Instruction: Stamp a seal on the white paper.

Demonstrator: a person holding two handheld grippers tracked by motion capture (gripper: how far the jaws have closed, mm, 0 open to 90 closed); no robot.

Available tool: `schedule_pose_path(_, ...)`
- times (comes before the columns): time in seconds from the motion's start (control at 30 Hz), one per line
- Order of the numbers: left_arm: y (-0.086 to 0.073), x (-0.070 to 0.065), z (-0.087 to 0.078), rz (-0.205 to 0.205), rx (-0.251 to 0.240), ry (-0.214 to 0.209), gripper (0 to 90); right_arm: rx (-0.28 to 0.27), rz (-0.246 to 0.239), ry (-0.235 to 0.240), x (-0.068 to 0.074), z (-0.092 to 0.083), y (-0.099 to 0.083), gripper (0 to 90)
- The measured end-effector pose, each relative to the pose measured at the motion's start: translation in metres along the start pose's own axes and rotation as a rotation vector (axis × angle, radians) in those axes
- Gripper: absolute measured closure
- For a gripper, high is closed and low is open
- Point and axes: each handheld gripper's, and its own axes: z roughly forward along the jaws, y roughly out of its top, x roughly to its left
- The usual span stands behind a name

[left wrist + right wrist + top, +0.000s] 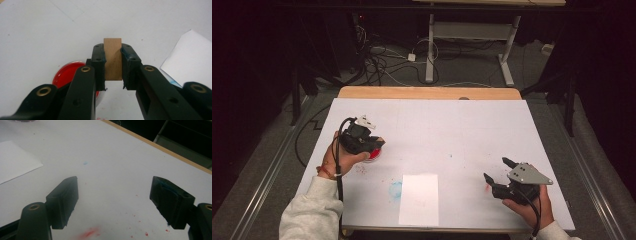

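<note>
Nearest in the high view, the right gripper (pixel 498 175) idles with jaws spread beside the white paper sheet (pixel 419 199); in the left gripper view, the left gripper (pixel 113 65) clamps a small tan wooden stamp block (pixel 113 58) above the round red ink pad (pixel 65 75), its inked face hidden, likely next pressed on paper; the right gripper view shows red smears.

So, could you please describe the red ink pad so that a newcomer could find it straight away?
Start at the white table and go to its left side, where the left gripper holds a wooden block. Right under that gripper sits the ink pad: a round, shallow dish filled with bright red, unlike the flat white paper nearby.
</note>
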Motion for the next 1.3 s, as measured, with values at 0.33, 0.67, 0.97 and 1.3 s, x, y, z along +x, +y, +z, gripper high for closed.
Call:
schedule_pose_path(0.33, 0.007, -0.030, 0.005, 0.085, 0.010, -0.047, 73.8, -0.013, -0.005, 0.003, 0.003, -0.002, 0.003, 23.4)
schedule_pose_path(0.67, 0.013, -0.069, 0.008, 0.211, 0.030, -0.087, 73.8, -0.015, -0.002, 0.013, 0.003, 0.000, 0.004, 23.5)
schedule_pose_path(0.97, 0.015, -0.088, 0.014, 0.273, 0.041, -0.129, 73.7, -0.012, -0.008, 0.021, 0.003, 0.004, 0.005, 23.6)
schedule_pose_path(1.3, 0.014, -0.106, 0.025, 0.329, 0.072, -0.168, 73.7, -0.011, -0.008, 0.014, 0.003, 0.002, 0.004, 23.5)
